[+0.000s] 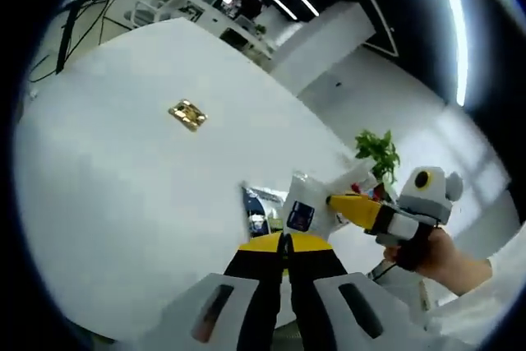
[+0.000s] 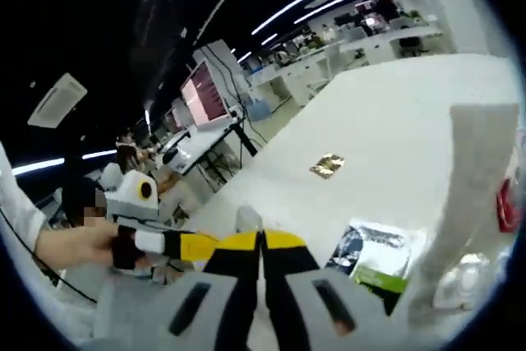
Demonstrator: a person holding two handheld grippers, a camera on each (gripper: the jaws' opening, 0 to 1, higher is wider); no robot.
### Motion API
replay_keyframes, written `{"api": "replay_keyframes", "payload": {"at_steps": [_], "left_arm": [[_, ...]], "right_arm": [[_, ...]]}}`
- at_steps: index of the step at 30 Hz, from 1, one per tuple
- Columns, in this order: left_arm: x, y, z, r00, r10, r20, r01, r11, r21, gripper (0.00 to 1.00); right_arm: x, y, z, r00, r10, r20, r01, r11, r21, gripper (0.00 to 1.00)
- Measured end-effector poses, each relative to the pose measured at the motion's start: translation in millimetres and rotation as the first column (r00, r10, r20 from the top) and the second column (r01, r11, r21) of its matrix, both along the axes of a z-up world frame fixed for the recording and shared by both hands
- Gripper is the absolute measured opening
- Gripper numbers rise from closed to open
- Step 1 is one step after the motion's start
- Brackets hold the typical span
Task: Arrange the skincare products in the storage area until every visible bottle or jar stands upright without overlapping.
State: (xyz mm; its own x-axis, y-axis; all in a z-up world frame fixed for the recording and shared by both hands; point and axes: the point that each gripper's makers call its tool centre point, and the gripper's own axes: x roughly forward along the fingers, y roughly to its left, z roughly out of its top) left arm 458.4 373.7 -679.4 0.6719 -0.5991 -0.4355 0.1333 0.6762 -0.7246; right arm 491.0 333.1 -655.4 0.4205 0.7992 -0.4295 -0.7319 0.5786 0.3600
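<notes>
While both tools [image 1: 284, 246] [image 2: 261, 244] pressed together, white table [image 1: 123, 187] bears gold packet [image 1: 188, 114]; ceiling strip lights [image 1: 457, 30].

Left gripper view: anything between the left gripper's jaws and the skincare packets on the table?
Nothing visible. The left gripper, jaws together, points straight at the skincare packets lying flat on the white table, with only bare tabletop between. The right gripper comes in from the side, its tip over the packets, not across the left's line.
</notes>
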Motion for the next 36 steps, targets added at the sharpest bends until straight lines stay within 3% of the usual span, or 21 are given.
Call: {"api": "replay_keyframes", "payload": {"at_steps": [2,5,8,14,24,31,36], "left_arm": [[-0.6,2.8,-10.3,1.0,0.004,-0.027,-0.004,1.0,0.02,0.0],[-3.0,7.8,-27.1,0.997,0.012,-0.075,-0.007,0.998,0.063,0.0],[-3.9,10.1,-36.7,0.994,0.021,-0.106,-0.014,0.998,0.067,0.0],[-0.4,13.2,-51.1,0.988,0.033,-0.15,-0.023,0.997,0.07,0.0],[-2.5,9.7,-79.2,0.977,-0.008,-0.214,0.04,0.989,0.144,0.0],[0.3,12.1,-85.2,0.975,-0.035,-0.22,0.078,0.978,0.192,0.0],[1.7,12.7,-88.8,0.975,-0.076,-0.21,0.129,0.959,0.252,0.0]], "right_arm": [[0.5,4.3,-11.4,0.999,0.027,0.044,-0.024,0.997,-0.072,0.01],[0.5,11.9,-26.1,0.996,0.058,0.063,-0.05,0.99,-0.129,0.01],[5.4,15.5,-45.1,0.997,0.069,0.046,-0.06,0.981,-0.183,0.01],[13.2,19.5,-65.5,0.996,0.085,0.036,-0.075,0.971,-0.226,0.01],[13.9,18.0,-98.1,0.993,0.112,0.033,-0.097,0.946,-0.311,0.01],[16.0,18.5,-107.2,0.991,0.125,0.038,-0.106,0.937,-0.332,0.01],[18.2,19.1,-114.7,0.987,0.152,0.059,-0.121,0.926,-0.357,0.01]]}}
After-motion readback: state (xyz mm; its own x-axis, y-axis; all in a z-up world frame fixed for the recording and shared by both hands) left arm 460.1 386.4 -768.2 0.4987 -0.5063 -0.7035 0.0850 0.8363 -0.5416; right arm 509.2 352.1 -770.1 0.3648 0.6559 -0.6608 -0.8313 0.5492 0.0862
